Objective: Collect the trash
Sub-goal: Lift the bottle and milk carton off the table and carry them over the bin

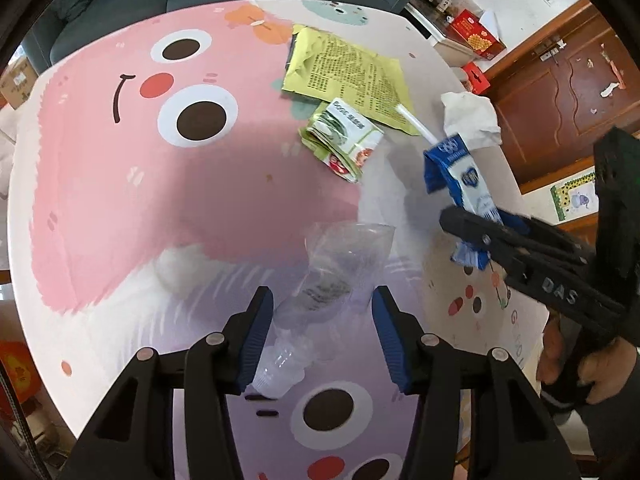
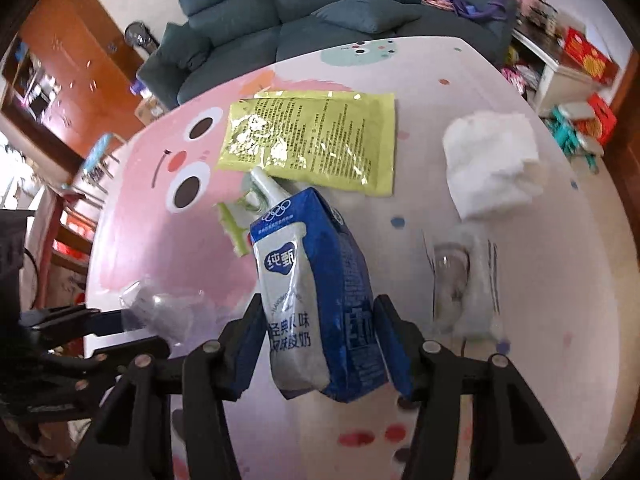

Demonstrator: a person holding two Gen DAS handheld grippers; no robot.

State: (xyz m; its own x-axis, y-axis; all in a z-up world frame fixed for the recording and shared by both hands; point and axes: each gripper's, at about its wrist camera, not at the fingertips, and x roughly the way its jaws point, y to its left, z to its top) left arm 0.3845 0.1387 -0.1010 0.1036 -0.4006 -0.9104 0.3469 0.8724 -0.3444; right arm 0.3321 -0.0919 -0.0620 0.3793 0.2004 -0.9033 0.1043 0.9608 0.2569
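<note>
The right gripper (image 2: 316, 344) clamps a blue milk carton (image 2: 316, 300) tilted above the table (image 1: 120, 200); the left gripper (image 1: 320, 336) gapes around a crumpled clear bottle (image 1: 320, 300).

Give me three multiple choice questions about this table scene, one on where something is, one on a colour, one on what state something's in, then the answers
1. Where does the yellow-green packet lie?
A. flat on the table
B. in the left gripper
C. on the sofa

2. What colours is the carton in the right gripper?
A. red and black
B. blue and white
C. green and yellow

3. How do the left gripper jaws stand?
A. clamped on the white tissue
B. apart around the clear plastic bottle
C. shut on nothing

Answers: 1 A, it lies spread out on the table. 2 B, blue sides, white front. 3 B, gaps show beside the bottle.
</note>
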